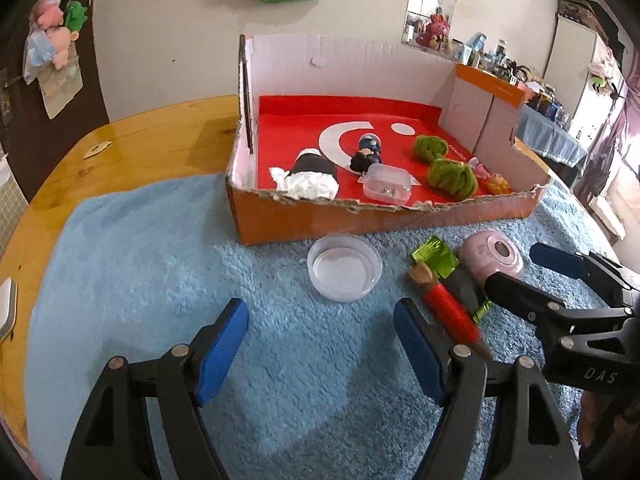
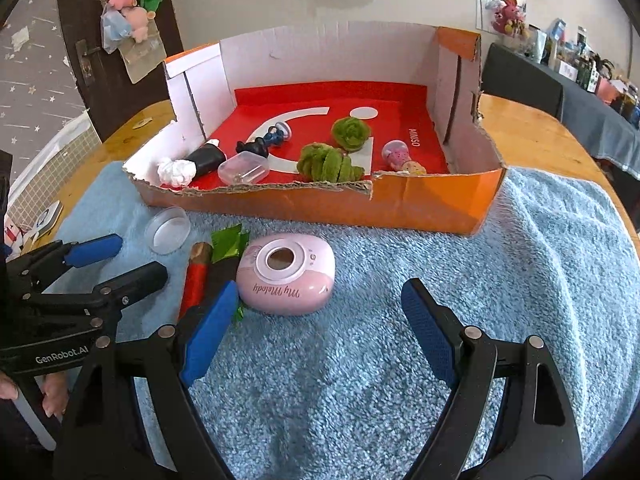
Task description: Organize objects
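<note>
Pink case (image 2: 286, 274) lies just ahead-left of the right gripper (image 2: 316, 332), jaws spread and empty (left gripper (image 1: 320, 354) likewise open, farther off).

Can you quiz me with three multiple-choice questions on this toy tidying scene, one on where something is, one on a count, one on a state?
1. Where is the pink My Melody case?
A. inside the cardboard box
B. on the blue towel in front of the box
C. held in the left gripper

2. How many fuzzy green balls lie in the cardboard box?
A. two
B. four
C. none

3. How do the right gripper jaws stand?
A. shut on the case
B. shut on nothing
C. open, holding nothing

Answers:
1 B, the case rests on the blue towel, outside the box's front wall.
2 A, one green ball near the front wall and another behind it.
3 C, both blue pads stand wide apart with only towel between them.
</note>
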`<state>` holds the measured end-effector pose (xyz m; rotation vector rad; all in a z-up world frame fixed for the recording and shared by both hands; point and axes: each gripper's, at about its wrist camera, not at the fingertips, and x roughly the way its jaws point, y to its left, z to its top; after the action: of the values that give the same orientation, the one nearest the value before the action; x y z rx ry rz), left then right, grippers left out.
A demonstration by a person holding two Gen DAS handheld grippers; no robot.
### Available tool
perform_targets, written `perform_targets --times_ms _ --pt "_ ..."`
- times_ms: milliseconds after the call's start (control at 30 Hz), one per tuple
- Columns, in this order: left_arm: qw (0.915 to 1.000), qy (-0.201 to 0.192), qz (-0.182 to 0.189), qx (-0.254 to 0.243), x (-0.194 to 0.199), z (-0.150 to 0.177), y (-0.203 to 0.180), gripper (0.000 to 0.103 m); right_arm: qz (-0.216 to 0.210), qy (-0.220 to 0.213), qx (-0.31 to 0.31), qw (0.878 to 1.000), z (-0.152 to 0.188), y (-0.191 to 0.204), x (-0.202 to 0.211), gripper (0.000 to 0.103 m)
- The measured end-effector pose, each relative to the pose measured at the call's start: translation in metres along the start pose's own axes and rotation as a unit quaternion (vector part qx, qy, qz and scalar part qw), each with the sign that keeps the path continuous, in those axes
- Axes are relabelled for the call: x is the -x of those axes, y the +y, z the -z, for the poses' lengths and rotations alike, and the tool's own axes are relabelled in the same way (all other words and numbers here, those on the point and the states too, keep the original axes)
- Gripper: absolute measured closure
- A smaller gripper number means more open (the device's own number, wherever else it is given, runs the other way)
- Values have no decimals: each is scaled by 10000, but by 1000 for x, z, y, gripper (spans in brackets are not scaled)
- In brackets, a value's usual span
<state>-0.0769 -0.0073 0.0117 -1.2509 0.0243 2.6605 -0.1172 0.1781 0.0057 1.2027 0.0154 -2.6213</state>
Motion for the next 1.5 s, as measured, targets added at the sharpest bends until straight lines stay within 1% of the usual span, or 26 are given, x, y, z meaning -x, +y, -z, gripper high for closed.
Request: perform_targets --times_ms 433,733,933,967,1033,1100,1133,1167,1233,1300,1500 --pt "9999 107 82 -105 -11 -14 2 26 -19 167 -53 9998 -8 1 -9 19" --pt "9997 54 54 -248 -19 -21 -2 26 -88 213 -147 9996 -10 -1 -12 19" --pt "9995 -3 47 -312 -21 -20 -4 26 -137 178 -94 9997 -11 -1 -13 19" --pt "9995 -5 46 -316 -21 -20 -4 29 -155 169 -77 9997 -11 -1 -13 20" --pt "9995 -30 6 -320 -21 -20 -4 33 -312 141 -58 9994 -10 0 -11 36" --pt "9994 -39 -14 -332 -21 -21 -4 35 -347 142 4 9993 -11 2 -11 41" --pt "9994 -58 -33 -335 -21 -21 -4 38 -398 126 26 9991 -11 3 -10 47" --pt "9994 -76 -19 -342 -21 -21 -5 43 -452 137 30 9989 -11 4 -10 49" --pt "9993 -65 69 -368 -21 -22 -7 49 -476 132 36 9988 -10 4 -10 49" --pt "9991 -88 22 -406 -22 -22 -9 49 -532 114 4 9985 -10 3 -10 49" --pt "9991 -128 58 -401 -20 -23 -9 60 -610 87 -23 9981 -9 1 -7 49"
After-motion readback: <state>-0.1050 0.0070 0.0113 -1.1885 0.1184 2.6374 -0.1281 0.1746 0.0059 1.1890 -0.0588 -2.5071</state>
